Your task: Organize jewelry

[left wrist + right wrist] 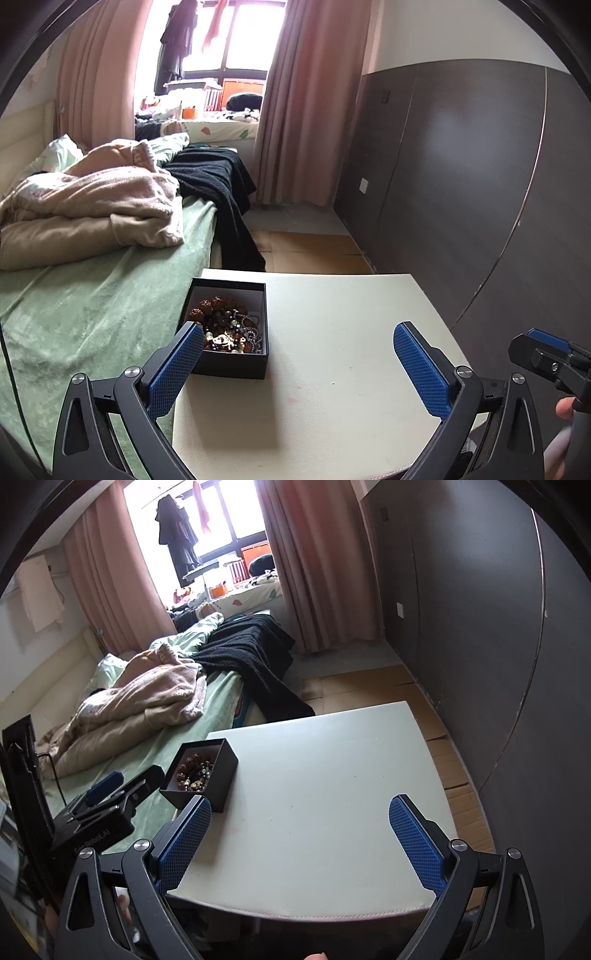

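At the bottom of the left wrist view, the left gripper (pixel 298 363) hovers above a white desk (pixel 351 350), its blue-padded jaws spread wide and holding nothing. The right gripper (pixel 300 836) fills the bottom of its own view the same way, jaws spread and empty. Just beyond the left gripper's left finger, left of centre in the frame, an open black box (pixel 236 363) sits on the desk near its left edge, filled with a tangle of beaded jewelry (pixel 227 326) (brown, dark and pale beads). Further back, on the left, a bed (pixel 92 314) with a green cover carries a rumpled beige blanket (pixel 92 206). Pink curtains (pixel 295 110) frame a bright window at the top.
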`<state>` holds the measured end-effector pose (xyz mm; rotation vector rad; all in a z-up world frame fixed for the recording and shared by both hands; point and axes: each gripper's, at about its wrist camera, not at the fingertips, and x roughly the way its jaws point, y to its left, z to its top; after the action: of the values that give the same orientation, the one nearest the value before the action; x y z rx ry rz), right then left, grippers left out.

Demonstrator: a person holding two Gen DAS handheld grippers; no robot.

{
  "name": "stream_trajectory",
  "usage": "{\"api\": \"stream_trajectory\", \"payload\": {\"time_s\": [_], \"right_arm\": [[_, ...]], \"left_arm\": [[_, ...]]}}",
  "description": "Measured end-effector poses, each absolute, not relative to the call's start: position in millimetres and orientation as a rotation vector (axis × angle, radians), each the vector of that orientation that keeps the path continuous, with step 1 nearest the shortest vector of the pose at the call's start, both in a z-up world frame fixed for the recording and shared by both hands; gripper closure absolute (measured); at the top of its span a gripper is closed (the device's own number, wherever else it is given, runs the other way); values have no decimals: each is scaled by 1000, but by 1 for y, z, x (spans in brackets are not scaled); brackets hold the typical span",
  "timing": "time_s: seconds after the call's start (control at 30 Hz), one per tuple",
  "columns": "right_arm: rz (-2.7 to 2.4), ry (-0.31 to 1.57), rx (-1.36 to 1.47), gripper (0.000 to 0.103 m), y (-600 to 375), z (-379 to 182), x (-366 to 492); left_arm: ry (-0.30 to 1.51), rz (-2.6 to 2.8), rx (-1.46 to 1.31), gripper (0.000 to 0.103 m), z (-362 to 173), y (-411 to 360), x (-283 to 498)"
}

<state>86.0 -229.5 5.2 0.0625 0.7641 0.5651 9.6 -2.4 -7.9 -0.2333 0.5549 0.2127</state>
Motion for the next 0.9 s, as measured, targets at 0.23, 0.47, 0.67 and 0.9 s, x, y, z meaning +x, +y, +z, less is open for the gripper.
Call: {"api": "stream_trajectory", "payload": {"time_s": [0.23, 0.47, 0.67, 0.9], "right_arm": [[557, 764, 90, 5, -235, 4, 87], [569, 764, 54, 5, -228, 5, 85], [575, 766, 57, 5, -229, 5, 86], [565, 786, 66, 5, -230, 3, 90]], "left_arm": [[548, 210, -243, 1, -7, 0, 7], [559, 214, -231, 1, -9, -2, 7], [557, 214, -222, 1, -9, -4, 9], [555, 212, -216, 1, -9, -6, 10]]}}
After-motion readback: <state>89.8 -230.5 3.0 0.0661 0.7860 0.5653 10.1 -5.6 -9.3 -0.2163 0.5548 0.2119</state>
